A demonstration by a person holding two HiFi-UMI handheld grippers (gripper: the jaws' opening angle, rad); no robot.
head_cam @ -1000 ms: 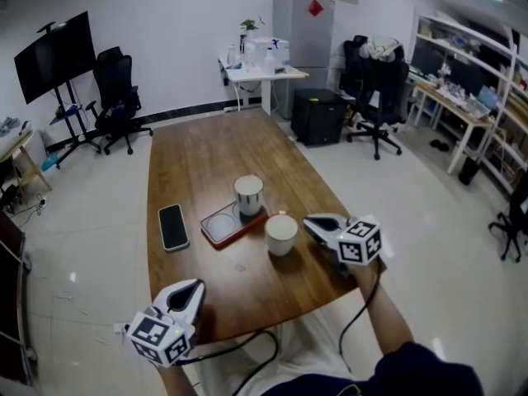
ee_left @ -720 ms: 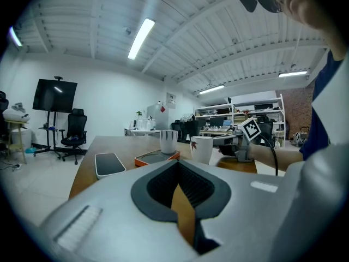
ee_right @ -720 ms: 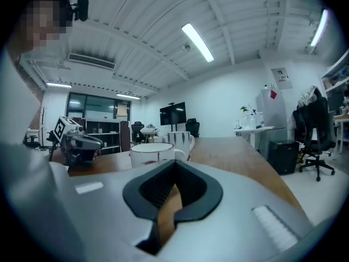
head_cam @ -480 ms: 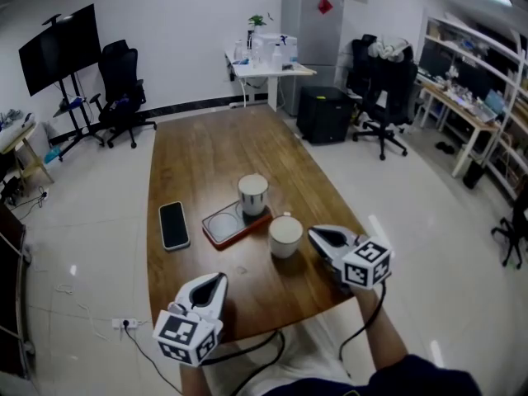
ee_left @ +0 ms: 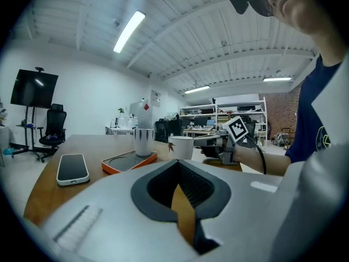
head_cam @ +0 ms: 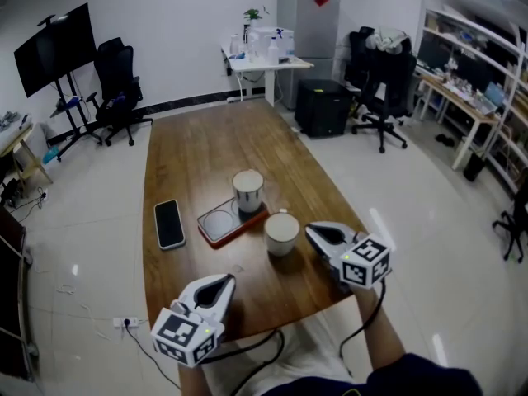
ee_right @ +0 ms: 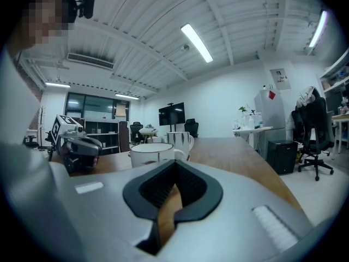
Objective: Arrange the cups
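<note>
1. The white cup (head_cam: 281, 233) stands on the table (head_cam: 190, 151), just beside the orange tray (head_cam: 216, 223); the second cup (head_cam: 247, 190) stands on that tray. Neither has moved.
2. Your right gripper (head_cam: 313, 232) stays near the white cup, fingers pressed together, empty.
3. Your left gripper (head_cam: 224, 281), fingers also together and empty, has moved inward along the table's near edge.

Left gripper (head_cam: 221, 282) sits low at the near left, jaws pressed together, nothing between them, nose pointing forward and almost level. Right gripper (head_cam: 315, 231) is further out on the right, jaws closed and empty too, right forearm (head_cam: 375, 324) stretched behind it
</note>
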